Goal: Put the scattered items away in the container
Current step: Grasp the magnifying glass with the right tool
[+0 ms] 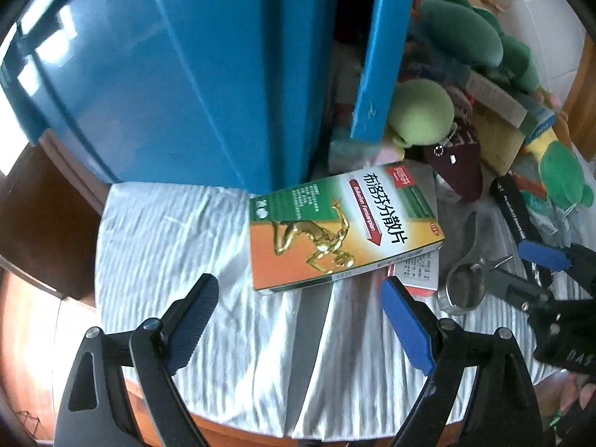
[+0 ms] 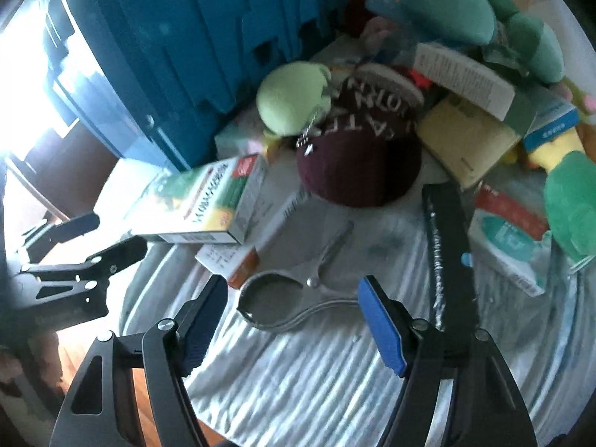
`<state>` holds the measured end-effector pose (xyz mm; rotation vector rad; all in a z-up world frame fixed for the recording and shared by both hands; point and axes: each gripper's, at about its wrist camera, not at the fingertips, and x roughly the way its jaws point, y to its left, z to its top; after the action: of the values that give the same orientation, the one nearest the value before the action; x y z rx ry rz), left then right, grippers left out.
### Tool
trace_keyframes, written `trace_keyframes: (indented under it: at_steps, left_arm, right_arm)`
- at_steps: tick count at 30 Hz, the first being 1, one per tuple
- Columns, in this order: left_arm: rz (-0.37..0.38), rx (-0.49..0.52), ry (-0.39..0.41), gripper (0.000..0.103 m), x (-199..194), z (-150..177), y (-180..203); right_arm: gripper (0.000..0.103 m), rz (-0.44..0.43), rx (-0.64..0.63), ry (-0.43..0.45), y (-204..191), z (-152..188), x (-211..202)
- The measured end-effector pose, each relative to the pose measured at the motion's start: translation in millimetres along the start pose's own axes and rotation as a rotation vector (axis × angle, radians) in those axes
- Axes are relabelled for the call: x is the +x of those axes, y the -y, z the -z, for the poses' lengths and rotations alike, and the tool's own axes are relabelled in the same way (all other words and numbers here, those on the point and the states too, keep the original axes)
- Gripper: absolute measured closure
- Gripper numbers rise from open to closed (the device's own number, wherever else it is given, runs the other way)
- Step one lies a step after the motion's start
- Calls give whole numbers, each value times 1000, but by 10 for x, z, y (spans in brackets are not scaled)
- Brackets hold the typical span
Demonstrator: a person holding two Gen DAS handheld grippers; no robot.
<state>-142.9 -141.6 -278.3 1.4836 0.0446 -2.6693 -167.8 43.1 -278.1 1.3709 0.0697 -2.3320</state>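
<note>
Left gripper [image 1: 300, 320]: low centre of the left wrist view, jaws spread wide, nothing between the blue pads; it hangs over the striped cloth [image 1: 178, 238].
Right gripper [image 2: 294, 322]: low centre of the right wrist view, jaws wide apart and empty, poised just above the metal tool.
Container: a blue plastic bin [image 1: 193, 74] fills the upper left of both views, standing on the cloth-covered round table.
Medicine box [image 1: 344, 223]: green and orange with a gold figure, lying flat mid-frame in the left view, just below the bin and resting on a second, smaller box [image 1: 417, 272].
Metal tool [image 2: 294, 298]: a silver ring-headed plier-like piece, flat on the cloth, centre of the right view, just beside the smaller box.
Black box [image 2: 449, 253]: long and narrow, right of the tool.
Soft items: a maroon lettered pouch [image 2: 357, 156], a pale green plush ball [image 2: 294, 98] and dark green plush [image 2: 454, 3] piled in the upper right with more boxes.
</note>
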Motion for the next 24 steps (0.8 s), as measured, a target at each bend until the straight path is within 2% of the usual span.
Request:
trace_keyframes:
  at_steps: [12, 15, 17, 22, 24]
  left_arm:
    - [23, 13, -31, 14, 266, 2, 24]
    - [21, 6, -31, 14, 256, 8, 14]
    - [18, 3, -30, 14, 254, 12, 24]
    - [12, -3, -36, 14, 279, 26, 67]
    - [13, -1, -39, 14, 306, 33, 93]
  right_arm:
    - [28, 4, -144, -46, -120, 26, 174]
    - [22, 2, -175, -54, -153, 43, 215]
    - [13, 0, -209, -56, -188, 50, 232]
    - [13, 40, -255, -74, -178, 63, 393]
    - [17, 54, -251, -82, -138, 64, 454]
